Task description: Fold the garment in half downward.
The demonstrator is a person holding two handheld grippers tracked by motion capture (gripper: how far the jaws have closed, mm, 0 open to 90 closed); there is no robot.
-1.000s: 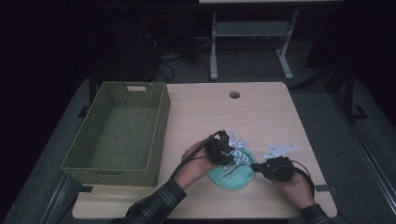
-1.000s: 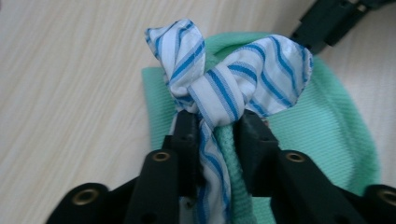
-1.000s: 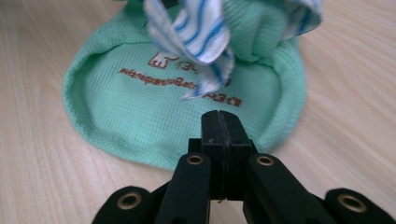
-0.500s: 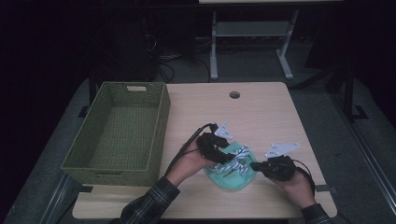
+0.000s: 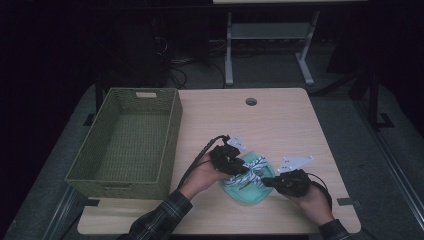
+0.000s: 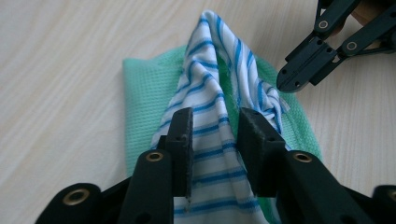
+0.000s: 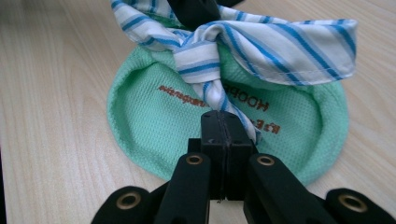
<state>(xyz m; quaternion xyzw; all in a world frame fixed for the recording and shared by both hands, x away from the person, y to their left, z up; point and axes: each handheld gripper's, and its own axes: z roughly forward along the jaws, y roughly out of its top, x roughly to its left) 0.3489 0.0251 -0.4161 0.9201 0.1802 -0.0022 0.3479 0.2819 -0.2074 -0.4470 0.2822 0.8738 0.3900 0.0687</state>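
A mint-green mesh cloth (image 5: pixel 250 192) with orange lettering lies near the table's front edge. A white cloth with blue stripes (image 5: pixel 252 167) is knotted on top of it. My left gripper (image 5: pixel 235 167) comes in from the left. Its jaws have just been closing, and the pads (image 6: pixel 183 140) now press a bunched fold of the striped cloth (image 6: pixel 210 84) over the green cloth (image 6: pixel 149 88). My right gripper (image 5: pixel 265 181) comes from the right, shut, with a thin tail of the striped cloth (image 7: pixel 280 46) pinched at its tips (image 7: pixel 225 121). The right gripper's closed tip (image 6: pixel 292 79) hovers just beyond the fold.
An empty green wicker basket (image 5: pixel 172 125) stands on the left part of the table, close to my left hand. A round cable hole (image 5: pixel 251 101) sits at the table's far edge. Bare wood lies beyond the cloths; a metal stand's legs (image 5: pixel 305 70) rise behind the table.
My left gripper drew a little toward the basket half a second ago and has come back onto the striped cloth. The right hand stays put.
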